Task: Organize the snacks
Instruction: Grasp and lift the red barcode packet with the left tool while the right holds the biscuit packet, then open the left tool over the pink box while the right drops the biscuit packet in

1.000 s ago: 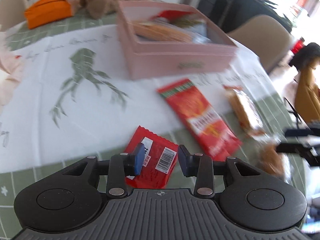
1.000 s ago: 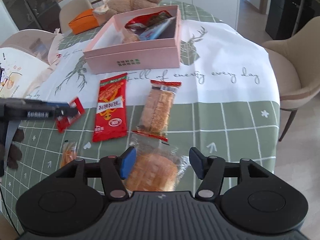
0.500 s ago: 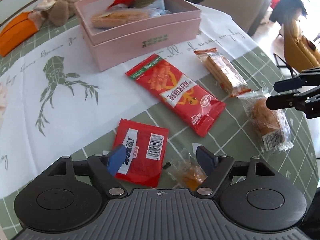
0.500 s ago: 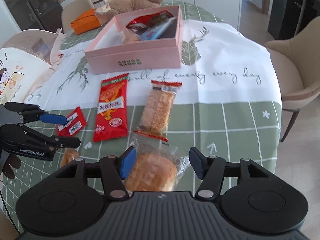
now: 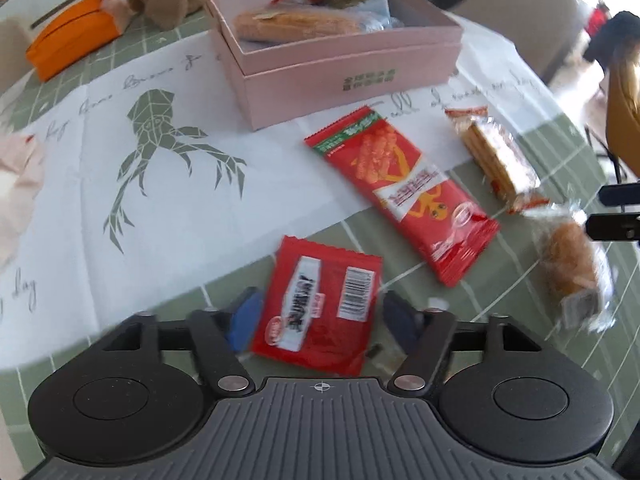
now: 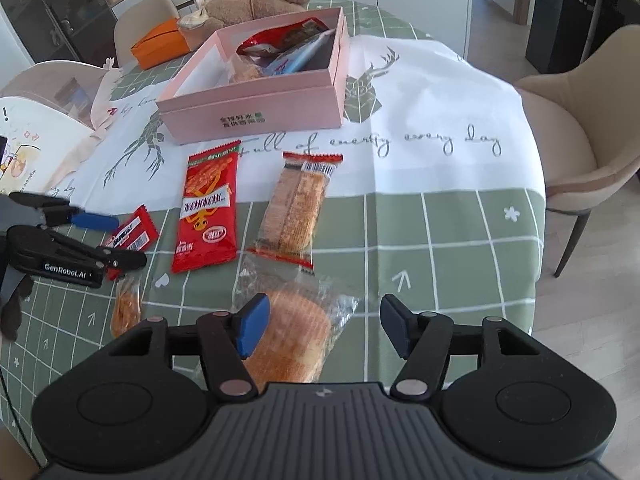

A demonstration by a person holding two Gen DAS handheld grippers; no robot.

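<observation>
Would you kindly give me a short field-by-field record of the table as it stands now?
box: pink box, open, several snacks inside
loose snacks: small red packet, long red packet, cracker pack, bread bun in clear wrap, small orange snack
left hand-held gripper: jaws closing around the small red packet, pads not yet touching it
right hand-held gripper: open over the bread bun
far end: orange pouch, plush bear
cloth: green grid and white tablecloth
</observation>
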